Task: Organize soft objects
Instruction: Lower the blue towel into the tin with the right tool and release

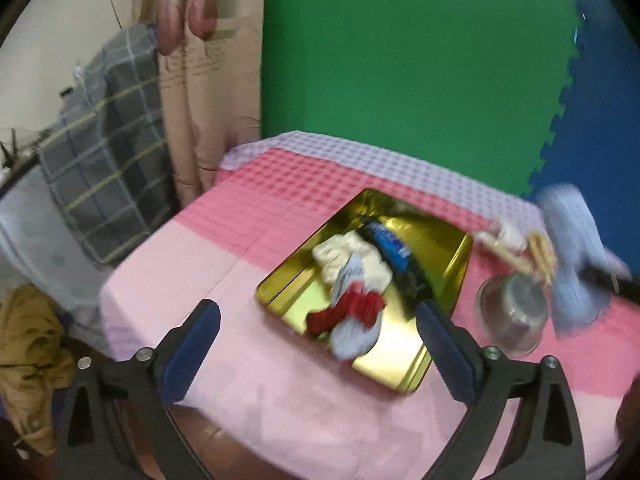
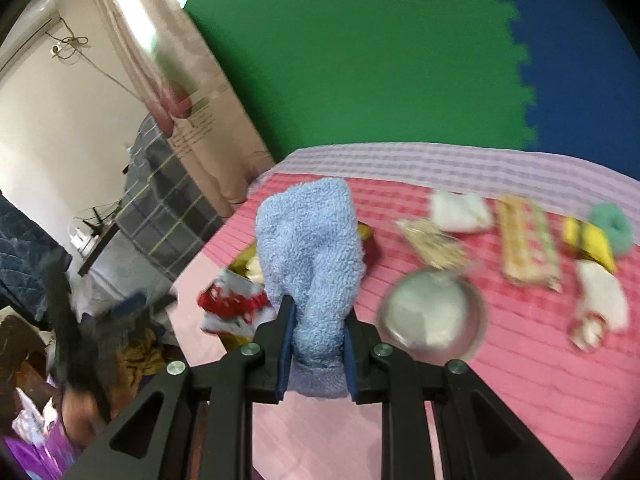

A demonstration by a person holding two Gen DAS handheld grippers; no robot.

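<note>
Your left tool [image 1: 318,320] stands released, its blue-padded fingers [image 1: 194,344] spread wide with nothing between them, above the near end of the shallow gold metal tray [image 1: 440,248]. That tray sits on the desk [image 1: 168,280], which is covered in a pink and red checked cloth. Inside the tray lie a crumpled cream cloth [image 1: 352,256], a red and white patterned sock [image 1: 352,312] nearest your left tool, and a dark blue packet-like item [image 1: 396,256] along the tray's right side; blur keeps that last one from being read clearly.

Your right tool [image 2: 318,344] is clenched on a fluffy light blue towel [image 2: 312,240], the pads pinching its lower end while the rest rises ahead of the camera and hides most of the tray. The same towel shows as a blurred pale blue shape [image 1: 572,264] at the right edge of the left wrist view.

Just right of the tray stands a small round steel bowl [image 2: 432,316]. Farther right on the cloth lie a white folded cloth [image 2: 460,208], two flat straw-coloured woven pieces [image 2: 524,244], a yellow item [image 2: 588,240] touching a teal fuzzy ring [image 2: 612,224], and a white rolled piece [image 2: 600,304].
</note>
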